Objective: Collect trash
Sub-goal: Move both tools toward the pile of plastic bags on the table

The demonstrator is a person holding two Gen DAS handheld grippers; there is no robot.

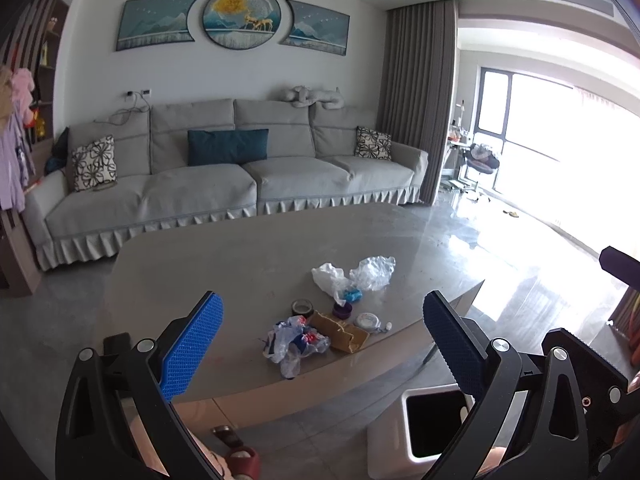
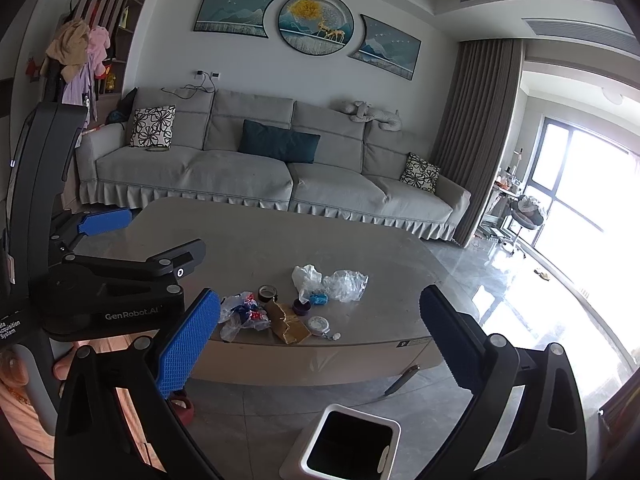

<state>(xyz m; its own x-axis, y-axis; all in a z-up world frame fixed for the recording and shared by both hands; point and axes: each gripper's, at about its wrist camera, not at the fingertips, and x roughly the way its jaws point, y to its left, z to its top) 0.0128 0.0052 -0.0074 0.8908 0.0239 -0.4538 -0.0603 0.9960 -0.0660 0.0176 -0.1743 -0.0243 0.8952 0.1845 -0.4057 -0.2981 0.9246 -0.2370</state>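
You are holding both grippers wide apart with nothing between the pads: the left gripper (image 1: 323, 334) and the right gripper (image 2: 320, 334) are both hovering short of the coffee table (image 1: 248, 256), tilted down toward it. The trash is lying ahead of the tongs near the table's near edge: a printed plastic bag (image 1: 294, 340), a crumpled brown paper bag (image 1: 340, 332), a tape roll (image 1: 302, 307), a purple lid (image 1: 342, 310), a round white disc (image 1: 367, 321), a small blue wad (image 1: 353, 293) and two clear plastic bags (image 1: 354, 272). A white bin (image 2: 344, 446) is standing open on the floor just below the table, between you and the trash. In the right wrist view the left gripper's body is reading "GenRobot.AI". Behind the table a grey sofa (image 1: 224, 176) is lining the wall.
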